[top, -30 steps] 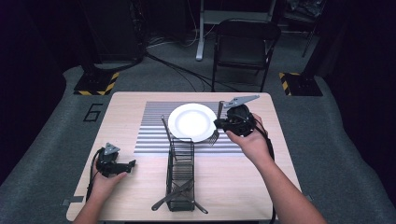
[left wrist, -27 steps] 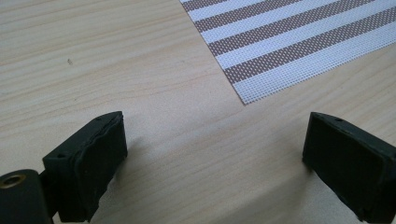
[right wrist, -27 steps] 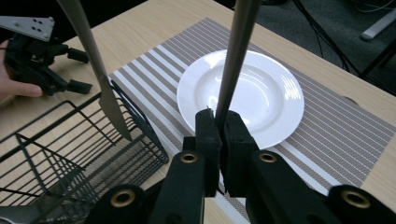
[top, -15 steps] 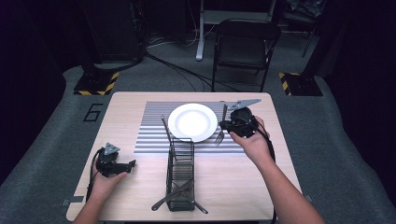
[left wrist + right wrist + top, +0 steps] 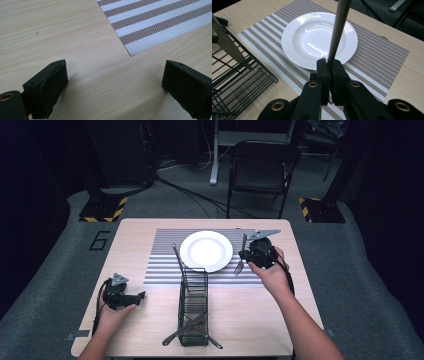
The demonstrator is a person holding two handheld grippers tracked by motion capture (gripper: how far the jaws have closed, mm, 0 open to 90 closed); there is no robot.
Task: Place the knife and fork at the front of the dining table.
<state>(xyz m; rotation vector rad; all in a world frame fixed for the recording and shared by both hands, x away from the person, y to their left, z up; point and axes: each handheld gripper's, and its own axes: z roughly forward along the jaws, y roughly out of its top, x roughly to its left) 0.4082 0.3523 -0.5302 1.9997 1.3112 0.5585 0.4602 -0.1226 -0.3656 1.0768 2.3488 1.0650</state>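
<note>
A light wooden table carries a brown-and-white striped placemat across its far half. On the mat's middle sits a round white plate, and just in front of it a black wire cutlery basket runs toward the person's side of the table, its far end resting on the mat's near edge. A knife leans out of the basket's far end, tilted over the mat beside the plate, and more cutlery lies crossed at the basket's near end.

The right gripper is held above the mat's right part, just beside the plate's right rim. Its jaws are pressed together on the handle of a fork, whose tines hang down toward the mat in the high view; in the right gripper view the fork's grey handle rises straight up from between the pads, over the plate.

The left gripper rests low on bare wood near the table's left front, well apart from the basket, its jaws spread wide with nothing between them; the mat's corner lies just ahead of it.
</note>
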